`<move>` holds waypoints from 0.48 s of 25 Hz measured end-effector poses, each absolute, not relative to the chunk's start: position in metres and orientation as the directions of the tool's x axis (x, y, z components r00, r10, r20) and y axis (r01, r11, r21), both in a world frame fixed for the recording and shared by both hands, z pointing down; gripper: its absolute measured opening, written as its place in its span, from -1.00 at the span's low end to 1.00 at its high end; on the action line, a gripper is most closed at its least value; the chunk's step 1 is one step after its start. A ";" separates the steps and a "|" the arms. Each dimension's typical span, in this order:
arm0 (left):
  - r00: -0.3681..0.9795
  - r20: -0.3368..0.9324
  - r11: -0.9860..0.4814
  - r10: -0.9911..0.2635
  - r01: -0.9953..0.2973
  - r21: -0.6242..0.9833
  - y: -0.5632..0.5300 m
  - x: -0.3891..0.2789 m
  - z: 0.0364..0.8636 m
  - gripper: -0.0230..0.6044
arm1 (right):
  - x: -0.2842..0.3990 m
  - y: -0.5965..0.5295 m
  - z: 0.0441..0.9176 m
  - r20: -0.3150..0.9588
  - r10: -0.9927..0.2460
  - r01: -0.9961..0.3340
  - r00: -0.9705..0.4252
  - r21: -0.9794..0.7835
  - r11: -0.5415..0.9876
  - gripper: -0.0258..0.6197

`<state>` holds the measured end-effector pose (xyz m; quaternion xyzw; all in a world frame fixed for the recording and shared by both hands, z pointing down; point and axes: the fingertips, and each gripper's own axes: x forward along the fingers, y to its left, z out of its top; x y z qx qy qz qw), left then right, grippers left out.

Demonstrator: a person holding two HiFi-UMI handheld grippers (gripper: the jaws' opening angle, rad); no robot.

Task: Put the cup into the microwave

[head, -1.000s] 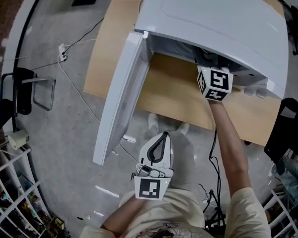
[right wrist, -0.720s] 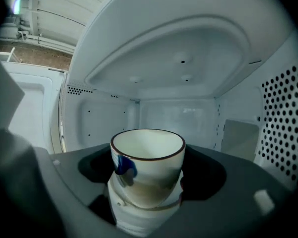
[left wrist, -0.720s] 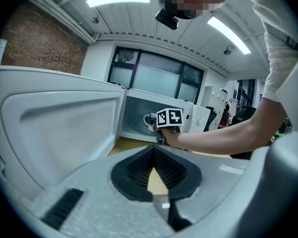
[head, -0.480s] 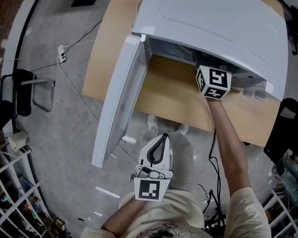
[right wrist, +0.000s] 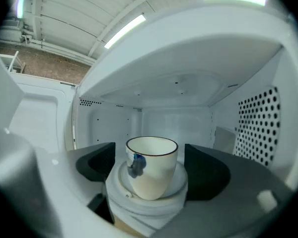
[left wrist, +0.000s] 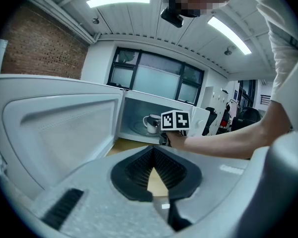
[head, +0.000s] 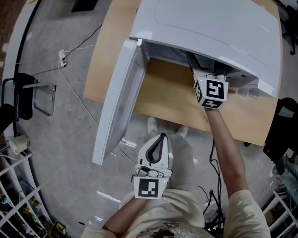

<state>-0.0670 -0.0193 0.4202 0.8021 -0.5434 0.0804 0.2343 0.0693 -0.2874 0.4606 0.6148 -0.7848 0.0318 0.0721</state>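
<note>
The right gripper (right wrist: pixel 147 157) stands inside the microwave (head: pixel 208 19) cavity with its jaws apart. The cup (right wrist: pixel 151 175) sits upright on the turntable (right wrist: pixel 181 183) between them, with a gap showing on each side. The left gripper (left wrist: pixel 153 157) is held low near the person's body, jaws together on nothing.

Hazards on withdrawal:
- A jaw drawn back off-centre can clip the cup wall or handle and tip or drag it (the glazed surface probably slides readily on the smooth tray).
- Swinging the door (head: pixel 116 98) before the right gripper is clear would strike it.

Materials and shapes:
- Cup: cream glazed ceramic, tapered, dark rim line, blue mark on one side.
- Turntable: round, white, raised lip.
- Cavity: smooth white enamel, perforated panel (right wrist: pixel 256 125) on the right wall.
- Jaw pads: black and ribbed.
- Table (head: pixel 169 90): light wood.
</note>
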 end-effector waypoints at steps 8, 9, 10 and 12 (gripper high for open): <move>0.400 0.425 -0.325 -0.812 -0.915 0.239 -0.009 -0.068 0.420 -0.92 | 0.062 -0.208 0.445 0.172 -0.946 -0.958 -0.276 0.028 0.285 -0.20; 0.406 0.426 -0.334 -0.808 -0.913 0.234 -0.007 -0.066 0.419 -0.92 | 0.061 -0.198 0.443 0.178 -0.942 -0.956 -0.286 0.021 0.294 -0.35; 0.410 0.425 -0.340 -0.807 -0.911 0.233 -0.006 -0.065 0.417 -0.92 | 0.061 -0.189 0.441 0.185 -0.939 -0.954 -0.291 0.019 0.300 -0.46; 0.414 0.418 -0.346 -0.808 -0.909 0.231 -0.004 -0.062 0.412 -0.92 | 0.061 -0.170 0.435 0.201 -0.934 -0.952 -0.295 0.024 0.306 -0.70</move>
